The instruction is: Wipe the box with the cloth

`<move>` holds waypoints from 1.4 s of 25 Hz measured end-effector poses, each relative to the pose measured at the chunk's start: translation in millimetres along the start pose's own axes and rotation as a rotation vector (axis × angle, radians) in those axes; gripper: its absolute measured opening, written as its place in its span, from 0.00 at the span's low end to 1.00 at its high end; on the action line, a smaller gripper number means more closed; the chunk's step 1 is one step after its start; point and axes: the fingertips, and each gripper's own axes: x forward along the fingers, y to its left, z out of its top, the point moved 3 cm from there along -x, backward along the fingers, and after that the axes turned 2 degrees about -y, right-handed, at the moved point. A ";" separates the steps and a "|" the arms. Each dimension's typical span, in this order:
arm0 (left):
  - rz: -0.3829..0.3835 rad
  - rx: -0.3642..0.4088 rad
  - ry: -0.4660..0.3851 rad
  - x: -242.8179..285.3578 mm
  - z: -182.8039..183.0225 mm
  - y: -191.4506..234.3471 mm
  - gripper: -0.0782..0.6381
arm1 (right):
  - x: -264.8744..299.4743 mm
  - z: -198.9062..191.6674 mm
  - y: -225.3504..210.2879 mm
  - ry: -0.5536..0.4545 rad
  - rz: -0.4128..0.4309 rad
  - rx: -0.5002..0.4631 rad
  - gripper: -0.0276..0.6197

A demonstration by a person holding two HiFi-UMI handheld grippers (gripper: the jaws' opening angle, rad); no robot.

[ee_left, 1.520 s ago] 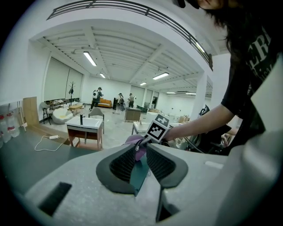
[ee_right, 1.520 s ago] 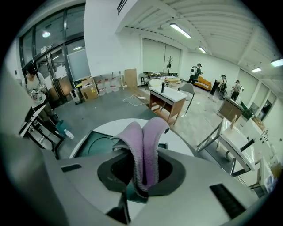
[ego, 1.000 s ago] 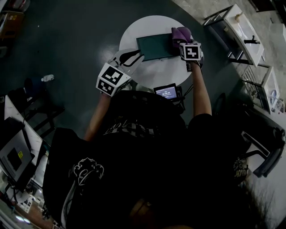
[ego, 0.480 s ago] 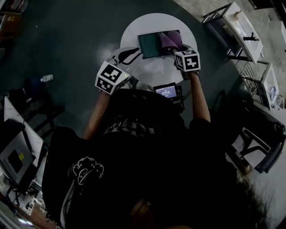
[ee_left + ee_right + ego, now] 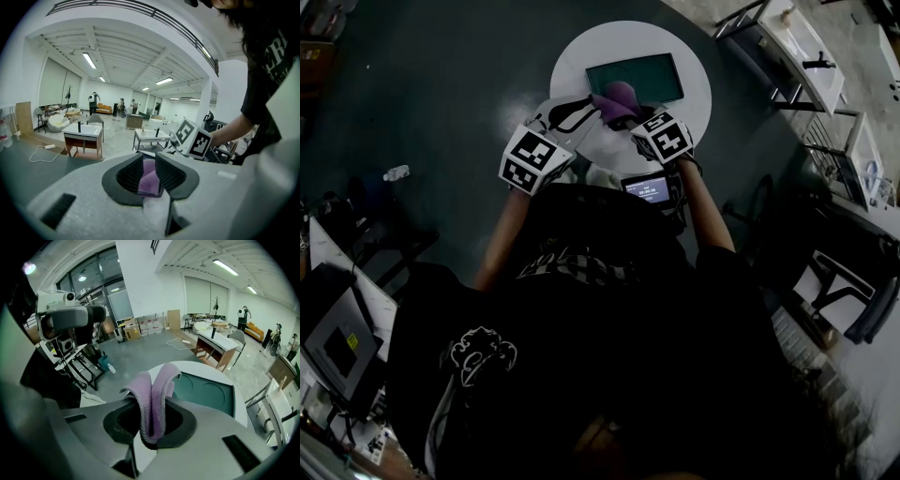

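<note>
A round white table stands on a dark floor at the top centre of the head view. Both gripper views open onto a big white hall lit by strip lights, with a few people far off. One teal box lies flat on the table's far half (two faint circles show on its top in the right gripper view). One purple cloth hangs off the box, just below its lower left corner. The right gripper pinches the cloth's folded middle, and the ends stand up above the jaws. The left gripper has its tongs closed narrowly on another part of the cloth. In the left gripper view, the right gripper's marker cube and the person's forearm block the right side. One small screen sits at the table's near edge. One bottle lies on the floor at the left.
</note>
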 end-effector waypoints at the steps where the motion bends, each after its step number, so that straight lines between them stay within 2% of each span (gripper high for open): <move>1: -0.004 0.001 0.000 -0.4 -0.3 -0.4 0.21 | 4.1 -3.3 1.7 0.015 0.002 -0.001 0.13; 5: -0.021 0.008 0.002 -0.1 -1.2 -2.9 0.21 | 14.2 -18.7 -3.8 0.070 -0.027 0.002 0.13; 12: -0.045 0.018 0.006 3.8 -0.7 -9.9 0.21 | 11.7 -37.4 -25.9 0.093 -0.093 0.069 0.13; 29: -0.063 0.025 0.005 29.2 6.6 -25.7 0.21 | -19.0 -84.3 -95.0 0.096 -0.218 0.205 0.13; 35: -0.057 0.025 0.008 31.5 5.9 -31.6 0.21 | -45.7 -102.7 -129.1 0.125 -0.329 0.233 0.13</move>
